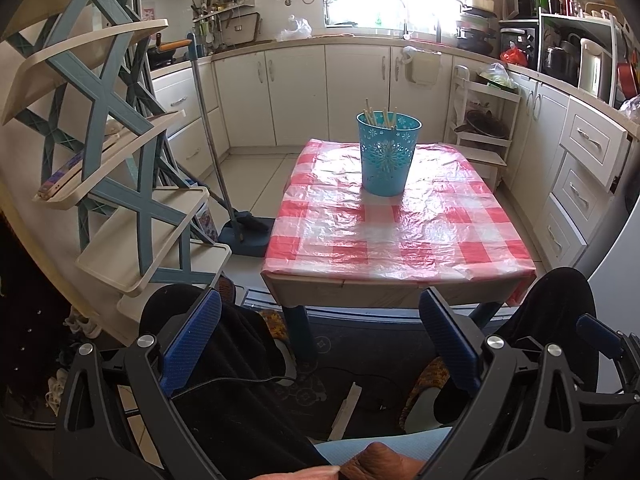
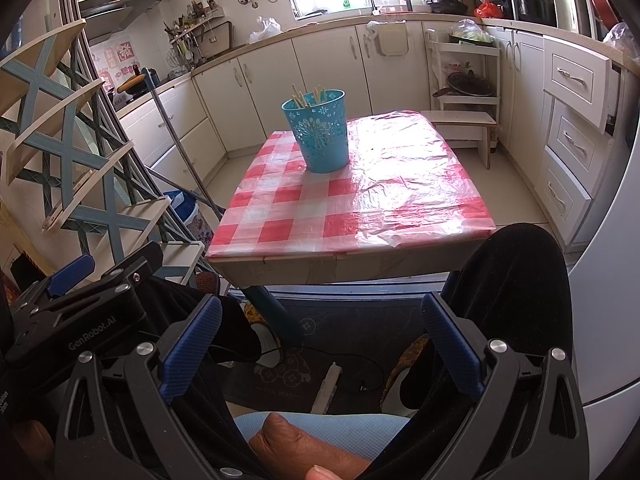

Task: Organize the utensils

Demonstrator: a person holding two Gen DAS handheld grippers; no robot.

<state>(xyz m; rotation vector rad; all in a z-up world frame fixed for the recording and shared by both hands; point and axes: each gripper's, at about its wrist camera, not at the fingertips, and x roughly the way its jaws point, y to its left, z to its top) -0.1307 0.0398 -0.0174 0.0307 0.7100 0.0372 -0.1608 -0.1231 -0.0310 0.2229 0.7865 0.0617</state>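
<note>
Both sets of fingers wide open, empty, short of bench (image 1: 400, 240); approach teal cup (image 1: 387, 152) chopsticks (image 1: 380, 117) from above.

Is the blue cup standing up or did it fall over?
Standing up. The blue cup sits flat on the checked tablecloth, its opening facing upward, with chopsticks poking out the top.

Table (image 1: 400, 240): standing mid-scene, cabinets (image 1: 296, 92) running behind and to the right.
Cup (image 1: 386, 152): sitting on the table's far part, chopsticks (image 1: 380, 117) standing in it.
Rack (image 1: 120, 160): standing left of the table.
Mop (image 1: 224, 168): leaning between rack and table.
</note>
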